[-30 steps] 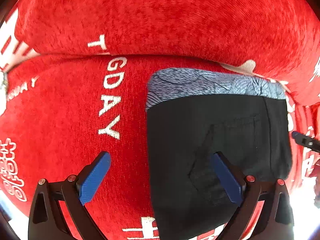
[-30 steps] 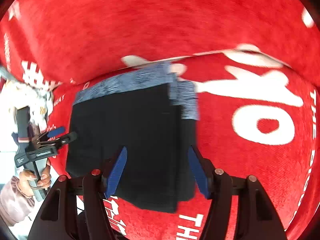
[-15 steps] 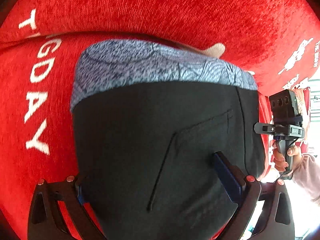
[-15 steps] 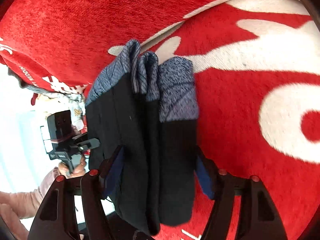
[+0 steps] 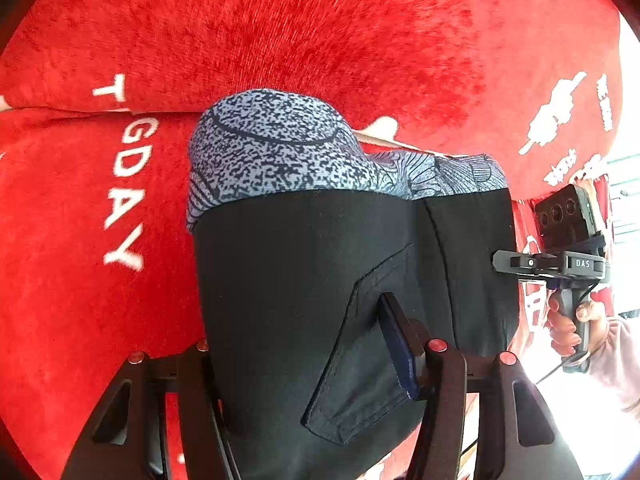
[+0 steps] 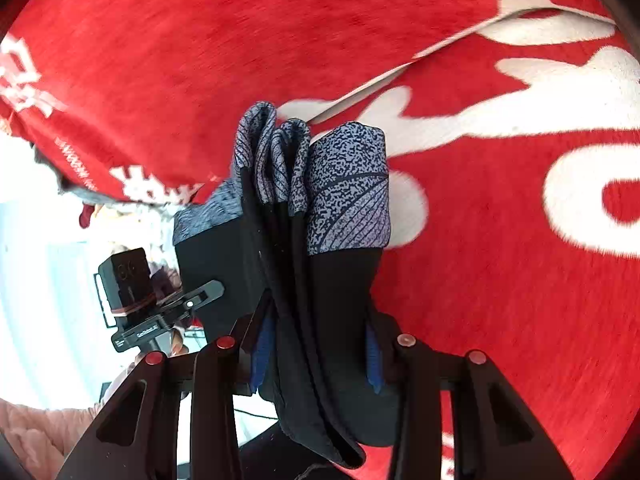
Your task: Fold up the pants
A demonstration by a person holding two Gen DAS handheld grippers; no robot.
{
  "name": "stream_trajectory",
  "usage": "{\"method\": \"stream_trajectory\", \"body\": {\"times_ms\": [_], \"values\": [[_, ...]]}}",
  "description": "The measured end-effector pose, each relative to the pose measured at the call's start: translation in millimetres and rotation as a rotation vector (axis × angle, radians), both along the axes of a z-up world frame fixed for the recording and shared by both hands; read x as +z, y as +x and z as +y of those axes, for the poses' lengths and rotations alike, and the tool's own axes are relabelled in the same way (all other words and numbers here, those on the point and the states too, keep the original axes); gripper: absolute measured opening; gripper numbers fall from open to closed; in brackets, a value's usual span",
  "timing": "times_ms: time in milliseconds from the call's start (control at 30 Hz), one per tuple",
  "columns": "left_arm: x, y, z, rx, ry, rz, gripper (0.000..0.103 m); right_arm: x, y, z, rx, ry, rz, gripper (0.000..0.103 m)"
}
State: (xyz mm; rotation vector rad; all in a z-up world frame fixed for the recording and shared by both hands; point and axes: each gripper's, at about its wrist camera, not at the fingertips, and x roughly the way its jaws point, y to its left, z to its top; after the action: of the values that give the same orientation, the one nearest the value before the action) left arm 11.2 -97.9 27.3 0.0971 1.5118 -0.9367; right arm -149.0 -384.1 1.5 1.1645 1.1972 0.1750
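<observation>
Between the fingers of the left gripper (image 5: pixel 308 360) hang folded black pants (image 5: pixel 304 288) of matt, smooth-woven cloth, with a stitched pocket seam just beside the right finger. Their speckled blue-grey waistband (image 5: pixel 280 152), ahead of the claw, is a softer knit with a grainy print. Behind and below the pants lies a red plush blanket with white lettering (image 5: pixel 320 32), fuzzy and napped. The right gripper (image 6: pixel 316 356) has blue pads (image 6: pixel 260 352) that look rubbery and matt, on black plastic arms with a slight sheen and small glossy red studs.
</observation>
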Motion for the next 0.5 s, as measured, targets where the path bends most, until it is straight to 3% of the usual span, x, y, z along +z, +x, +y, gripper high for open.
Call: {"method": "stream_trajectory", "body": {"times_ms": [167, 300, 367, 400, 500], "values": [[17.2, -4.9, 40.6, 0.000, 0.017, -0.017, 0.059, 16.2, -19.3, 44.5, -0.004, 0.031, -0.005, 0.042], [13.7, -12.5, 63.3, -0.015, 0.080, -0.025, 0.060, 5.8, -29.6, 81.1, -0.002, 0.025, 0.028, 0.042], [-3.8, -17.2, 78.5, -0.014, 0.146, -0.026, 0.062, -12.0, -30.4, 98.0, 0.002, 0.014, 0.082, 0.043], [-16.0, -16.7, 85.7, 0.001, 0.183, -0.013, 0.071, -20.9, -30.7, 104.8, 0.010, -0.008, 0.120, 0.044], [-14.4, -14.0, 106.5, 0.086, 0.190, -0.035, 0.076, -26.8, -27.5, 111.0, -0.017, -0.079, 0.196, 0.054]]}}
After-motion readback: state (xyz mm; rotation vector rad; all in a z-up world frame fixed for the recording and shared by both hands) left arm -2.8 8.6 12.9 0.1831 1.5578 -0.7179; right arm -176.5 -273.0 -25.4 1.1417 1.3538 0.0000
